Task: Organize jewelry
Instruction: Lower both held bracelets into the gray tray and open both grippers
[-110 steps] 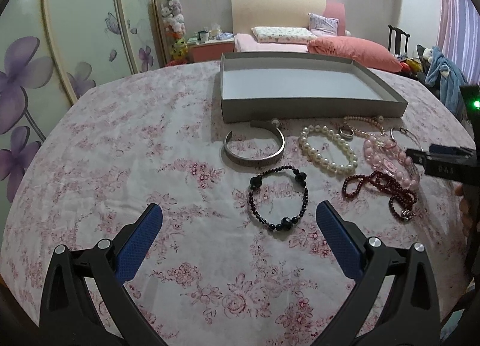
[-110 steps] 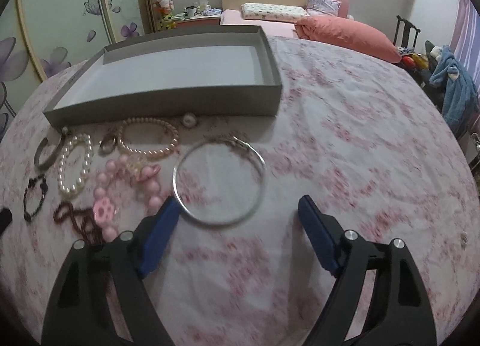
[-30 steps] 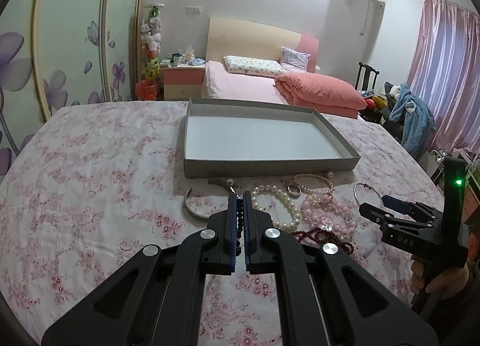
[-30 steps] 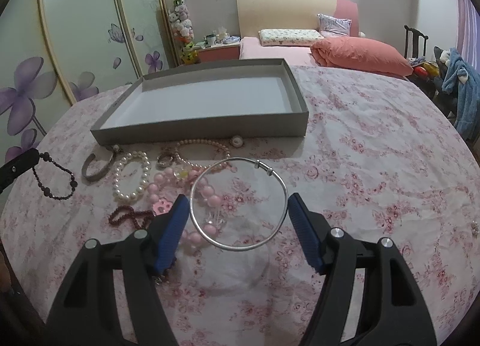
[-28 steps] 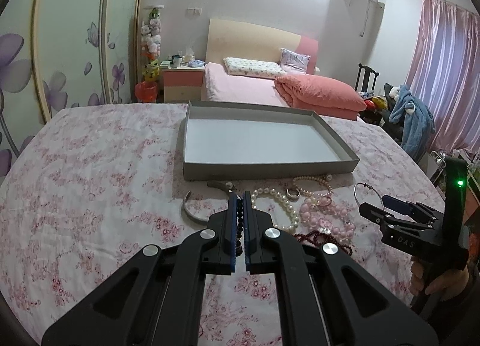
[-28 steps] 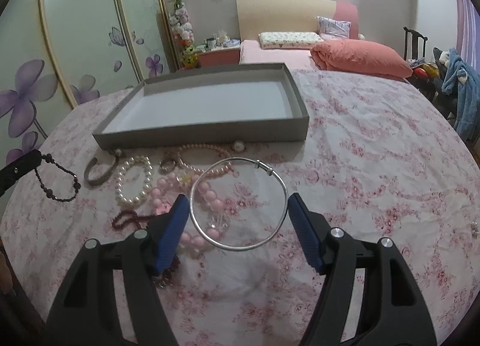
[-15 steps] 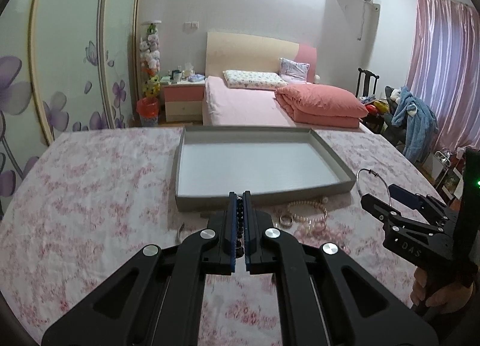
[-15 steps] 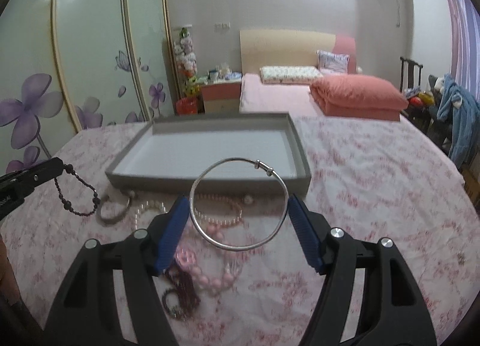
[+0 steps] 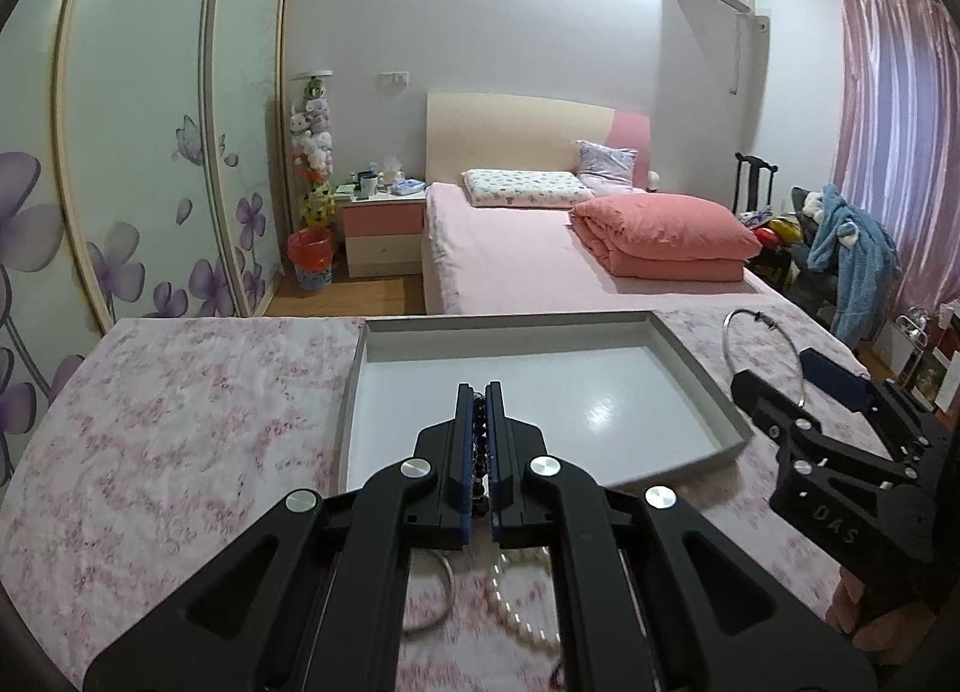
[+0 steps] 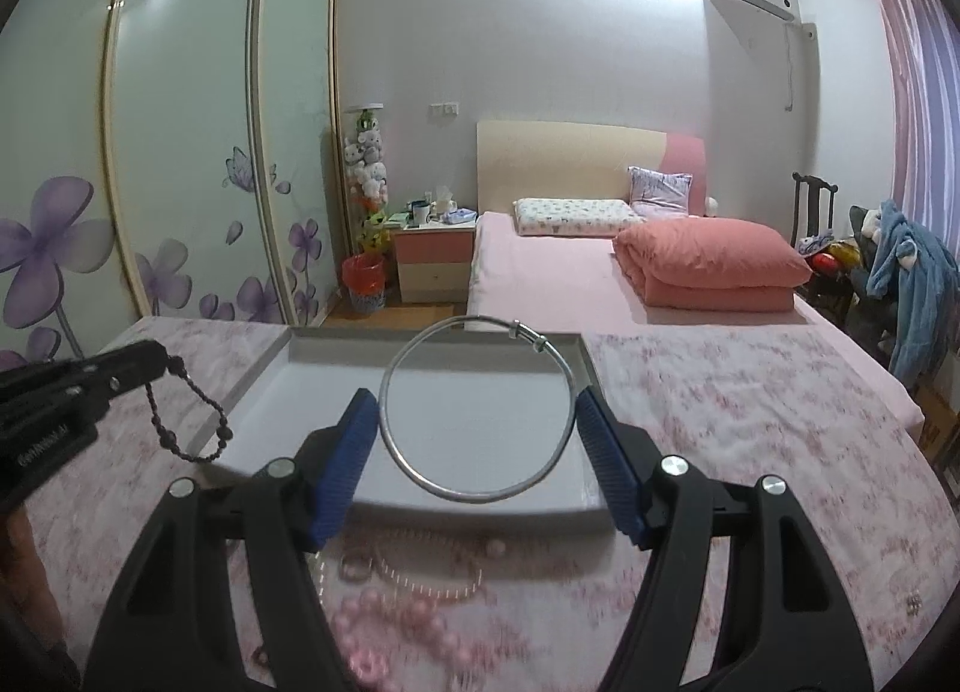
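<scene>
1. Your left claw (image 9: pixel 479 392) is clamped on the black bead bracelet (image 10: pixel 191 422), which dangles over the grey tray's (image 9: pixel 696 386) left edge.
2. Your right claw (image 10: pixel 477 422) grips the silver bangle (image 10: pixel 480 407) across its width, above the tray.
3. The pearl bracelet (image 9: pixel 522 608) and pink beads (image 10: pixel 390 632) lie on the worktop (image 9: pixel 180 422) before the tray.

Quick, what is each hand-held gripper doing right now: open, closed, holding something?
Left hand-held gripper: closed on the black bead bracelet.
Right hand-held gripper: clamped on the silver bangle, held across its width.
</scene>
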A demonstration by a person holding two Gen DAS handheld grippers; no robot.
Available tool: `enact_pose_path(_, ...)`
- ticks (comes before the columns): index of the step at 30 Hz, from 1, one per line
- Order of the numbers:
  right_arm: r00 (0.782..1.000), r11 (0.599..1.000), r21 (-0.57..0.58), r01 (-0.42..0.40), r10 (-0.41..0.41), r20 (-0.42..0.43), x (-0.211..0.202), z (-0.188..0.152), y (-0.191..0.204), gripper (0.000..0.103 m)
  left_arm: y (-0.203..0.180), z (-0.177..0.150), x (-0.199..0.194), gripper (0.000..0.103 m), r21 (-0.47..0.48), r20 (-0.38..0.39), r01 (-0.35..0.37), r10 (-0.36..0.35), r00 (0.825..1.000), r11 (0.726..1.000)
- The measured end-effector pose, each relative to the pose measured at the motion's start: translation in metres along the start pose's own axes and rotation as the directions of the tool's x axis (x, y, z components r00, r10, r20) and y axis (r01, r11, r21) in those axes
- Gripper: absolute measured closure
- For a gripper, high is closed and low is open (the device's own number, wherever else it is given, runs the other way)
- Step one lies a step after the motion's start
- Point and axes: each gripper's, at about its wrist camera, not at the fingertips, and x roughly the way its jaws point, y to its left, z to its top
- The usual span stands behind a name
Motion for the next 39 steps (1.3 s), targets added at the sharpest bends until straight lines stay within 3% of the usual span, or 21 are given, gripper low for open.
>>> enact_pose_path(4,1.000,1.000,0.004,0.011,-0.011,-0.021,0.030,0.004,-0.004,0.036,-0.002,0.007,0.026,0.098,0.007,-0.007,-0.017,0.017,1.000,1.000)
enact_pose_path(8,0.995,1.000,0.025,0.001,0.001,-0.101,0.066,-0.001,-0.010,0.036,-0.002,0.008,0.050,0.098,0.007,-0.032,-0.020,0.021,0.999,1.000)
enact_pose_path(13,0.976,0.999,0.043,-0.014,0.023,-0.218,0.108,-0.009,-0.011,0.036,-0.004,0.004,0.082,0.098,0.012,-0.086,-0.021,0.022,0.996,1.000)
enact_pose_path(21,0.945,0.998,0.057,-0.023,0.040,-0.326,0.144,-0.021,-0.007,0.035,-0.003,-0.004,0.115,0.098,-0.011,-0.163,0.005,-0.007,0.987,1.000)
enact_pose_path(25,0.944,0.998,0.061,-0.027,0.046,-0.327,0.140,-0.024,-0.011,0.029,0.004,-0.005,0.117,0.098,-0.034,-0.177,0.016,-0.022,0.984,0.999)
enact_pose_path(33,0.966,0.996,0.092,-0.017,0.040,-0.257,0.096,-0.019,-0.032,0.029,0.020,0.001,0.092,0.097,-0.058,-0.149,0.006,-0.015,0.989,0.998)
enact_pose_path(36,0.970,0.995,0.099,-0.008,0.032,-0.242,0.080,-0.018,-0.039,0.029,0.030,0.001,0.079,0.088,-0.065,-0.137,-0.010,0.001,0.991,0.998)
enact_pose_path(38,0.971,0.994,0.106,-0.005,0.030,-0.238,0.070,-0.019,-0.042,0.029,0.038,-0.003,0.070,0.066,-0.071,-0.129,-0.028,0.018,0.991,0.997)
enact_pose_path(39,0.971,0.994,0.109,-0.004,0.030,-0.237,0.064,-0.021,-0.044,0.029,0.042,-0.005,0.063,0.061,-0.075,-0.121,-0.039,0.030,0.992,0.996)
